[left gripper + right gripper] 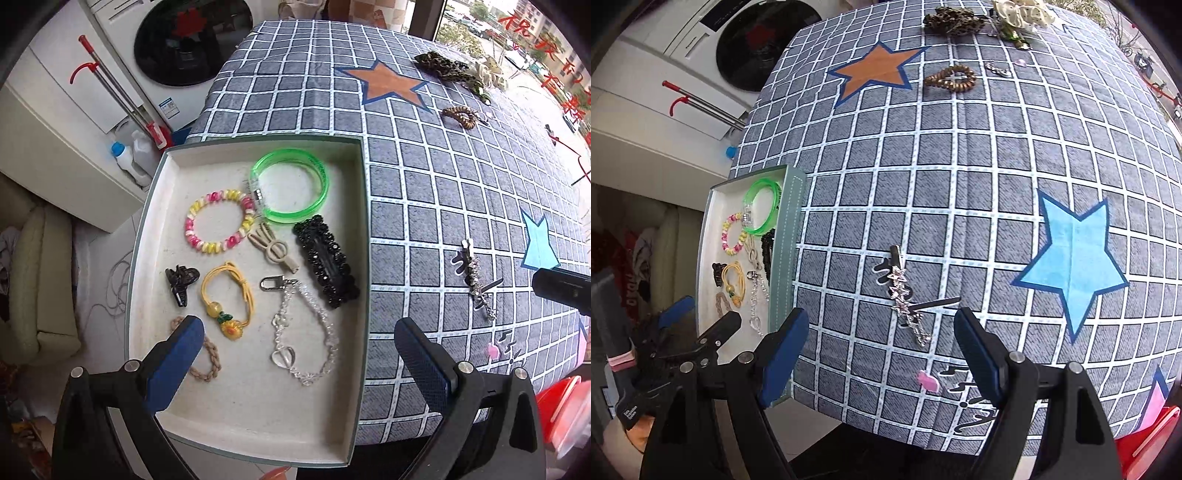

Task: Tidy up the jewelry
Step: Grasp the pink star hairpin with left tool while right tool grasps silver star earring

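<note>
A shallow grey-green tray at the table's left edge holds several pieces: a green bangle, a pink-yellow coil tie, a black rhinestone clip, a crystal chain, a yellow sunflower tie. My left gripper is open and empty above the tray's near end. A silver rhinestone clip lies on the checked cloth. My right gripper is open and empty, just short of that clip.
At the far edge of the table lie a brown coil tie, a leopard scrunchie, a cream scrunchie and a small silver piece. A washing machine stands beyond the left edge. A red container sits lower right.
</note>
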Motion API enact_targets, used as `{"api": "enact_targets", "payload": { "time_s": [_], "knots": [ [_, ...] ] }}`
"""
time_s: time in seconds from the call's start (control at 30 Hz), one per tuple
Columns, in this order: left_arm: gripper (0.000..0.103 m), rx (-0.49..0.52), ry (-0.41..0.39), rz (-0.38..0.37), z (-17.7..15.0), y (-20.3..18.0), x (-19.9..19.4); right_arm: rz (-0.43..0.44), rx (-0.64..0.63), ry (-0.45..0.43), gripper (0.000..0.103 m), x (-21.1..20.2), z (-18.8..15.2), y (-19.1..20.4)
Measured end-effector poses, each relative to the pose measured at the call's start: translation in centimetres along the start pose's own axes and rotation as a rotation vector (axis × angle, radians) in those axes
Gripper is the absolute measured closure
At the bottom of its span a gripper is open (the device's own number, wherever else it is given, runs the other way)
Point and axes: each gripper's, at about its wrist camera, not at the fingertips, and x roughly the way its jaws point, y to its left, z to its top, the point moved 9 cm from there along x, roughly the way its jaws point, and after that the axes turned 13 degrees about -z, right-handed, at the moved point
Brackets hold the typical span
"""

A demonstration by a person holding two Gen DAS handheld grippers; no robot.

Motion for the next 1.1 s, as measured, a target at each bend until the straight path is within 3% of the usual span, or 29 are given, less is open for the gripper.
{"api": "enact_targets", "payload": {
  "time_s": [0.23,0.47,0.77,0.93,1.0,1.1],
  "knots": [
    [0.000,0.088,-0.002,-0.050,2.3,-5.4,0.8,-0.094,0.060,0.015,0.020,0.0,-2.8,-5.9],
    [0.000,0.150,0.044,-0.085,3.2,-9.8,3.3,-0.135,0.053,0.040,0.020,0.6,-5.7,-8.6],
    [0.000,0.147,0.123,-0.154,3.2,-12.8,7.2,-0.139,-0.032,-0.016,0.020,1.0,-6.9,-7.5],
    [0.000,0.143,0.140,-0.158,3.5,-13.4,9.0,-0.135,-0.081,-0.050,0.020,1.4,-7.0,-6.4],
    [0.005,0.144,0.151,-0.151,3.4,-13.5,9.7,-0.134,-0.083,-0.061,0.020,1.7,-7.1,-6.1],
    [0.006,0.145,0.162,-0.151,3.4,-13.5,10.4,-0.128,-0.090,-0.083,0.026,2.1,-7.1,-5.5]
  ]
}}
